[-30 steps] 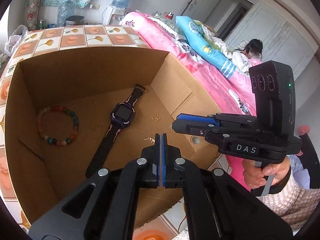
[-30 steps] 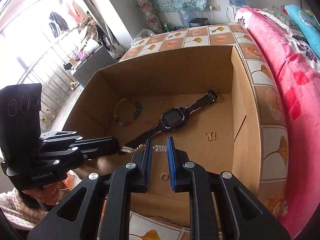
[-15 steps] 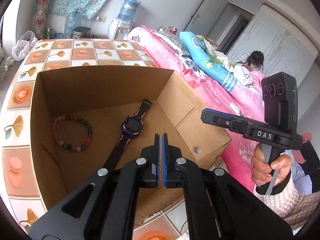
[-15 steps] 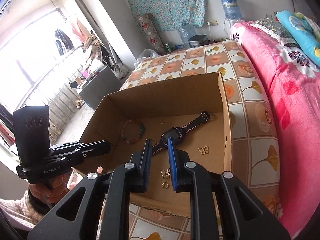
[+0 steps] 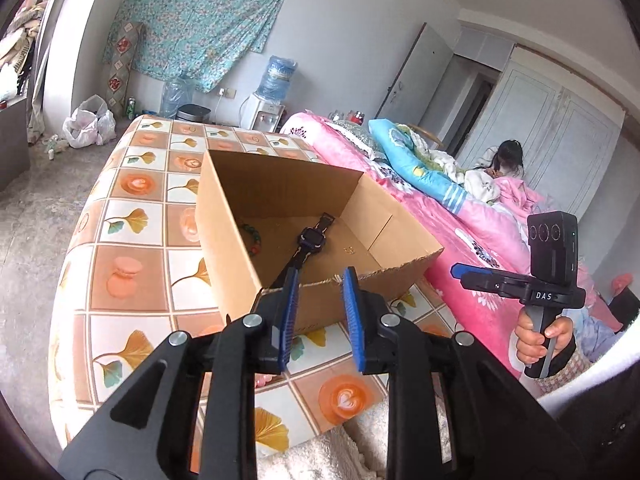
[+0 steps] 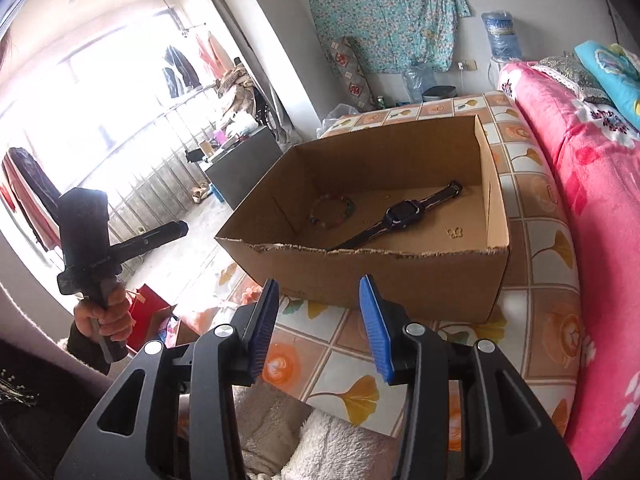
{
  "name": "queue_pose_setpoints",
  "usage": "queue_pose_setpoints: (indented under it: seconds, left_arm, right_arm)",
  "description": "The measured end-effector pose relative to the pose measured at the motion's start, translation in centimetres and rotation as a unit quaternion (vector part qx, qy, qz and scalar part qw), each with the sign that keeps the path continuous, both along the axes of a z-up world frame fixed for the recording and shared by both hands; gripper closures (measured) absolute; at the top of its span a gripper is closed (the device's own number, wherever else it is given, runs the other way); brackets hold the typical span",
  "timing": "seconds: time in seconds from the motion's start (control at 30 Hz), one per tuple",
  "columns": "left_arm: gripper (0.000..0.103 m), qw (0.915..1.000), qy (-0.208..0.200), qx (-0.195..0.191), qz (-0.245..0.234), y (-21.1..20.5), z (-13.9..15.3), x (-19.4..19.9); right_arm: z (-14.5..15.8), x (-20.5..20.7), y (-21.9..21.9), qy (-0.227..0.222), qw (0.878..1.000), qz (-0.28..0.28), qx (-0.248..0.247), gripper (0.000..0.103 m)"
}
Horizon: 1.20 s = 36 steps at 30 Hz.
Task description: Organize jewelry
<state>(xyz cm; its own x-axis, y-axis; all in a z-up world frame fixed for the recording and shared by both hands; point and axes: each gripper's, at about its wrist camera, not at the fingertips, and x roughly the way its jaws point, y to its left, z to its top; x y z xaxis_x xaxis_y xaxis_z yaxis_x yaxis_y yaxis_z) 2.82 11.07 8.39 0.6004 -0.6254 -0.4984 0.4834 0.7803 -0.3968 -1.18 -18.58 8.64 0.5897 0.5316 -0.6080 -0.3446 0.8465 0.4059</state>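
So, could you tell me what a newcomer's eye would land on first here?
The open cardboard box on the tiled cover, with a dark watch lying diagonally on its floor and a bead bracelet beside it. Both claws, left claw and right claw, hang open and empty in front of the box.

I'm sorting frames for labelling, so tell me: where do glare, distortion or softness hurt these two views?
Right wrist view: the window is blown out white, washing out the rack beside it; the cardboard box stays evenly lit and sharp. Left wrist view: soft, even light, no glare; fisheye bends the wardrobe doors, and a dark vignette cuts the corners.
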Motion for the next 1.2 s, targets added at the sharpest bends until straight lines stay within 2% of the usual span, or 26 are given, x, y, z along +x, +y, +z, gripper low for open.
queue_pose_setpoints:
  seconds: [0.07, 0.13, 0.2, 0.3, 0.4, 0.6, 0.8, 0.87, 1.07, 1.2]
  left_arm:
    - [0.079, 0.9996, 0.025, 0.009, 0.003, -0.1, -1.5, 0.0]
    - [0.079, 0.9984, 0.044, 0.036, 0.003, -1.1, -3.0, 0.2]
    - [0.079, 0.9954, 0.053, 0.080, 0.007, -2.7, -4.5, 0.5]
    - [0.079, 0.9847, 0.050, 0.166, 0.018, -5.1, -6.6, 0.8]
    - [0.079, 0.9771, 0.054, 0.206, 0.007, -6.7, -8.3, 1.4]
    - [0.079, 0.9712, 0.075, 0.226, 0.005, -7.2, -9.9, 2.2]
    - [0.079, 0.9631, 0.085, 0.255, 0.010, -7.6, -10.8, 2.4]
    - [0.079, 0.9632, 0.083, 0.256, 0.012, -7.7, -10.9, 2.3]
    - [0.079, 0.9622, 0.080, 0.260, 0.014, -8.9, -10.7, 2.5]
    - [0.079, 0.9625, 0.080, 0.259, 0.015, -9.0, -10.8, 2.5]
  right_arm:
    - [-1.8, 0.1, 0.7, 0.029, 1.000, -0.007, -0.001, 0.061]
    - [-3.5, 0.6, 1.6, 0.053, 0.998, -0.016, -0.018, 0.061]
    - [-4.8, 1.2, 2.5, 0.067, 0.996, -0.025, -0.047, 0.061]
    - [-6.4, 1.9, 3.4, 0.082, 0.994, -0.031, -0.071, 0.061]
    - [-7.3, 2.5, 4.3, 0.082, 0.991, -0.034, -0.097, 0.061]
    - [-8.5, 3.6, 5.3, 0.059, 0.986, -0.040, -0.150, 0.064]
    - [-9.3, 4.6, 5.5, 0.057, 0.984, -0.040, -0.163, 0.072]
    - [-9.6, 4.8, 5.5, 0.058, 0.984, -0.039, -0.162, 0.074]
    - [-10.2, 5.5, 6.0, 0.053, 0.980, -0.041, -0.186, 0.084]
    - [-10.3, 5.2, 6.9, 0.044, 0.977, -0.034, -0.205, 0.097]
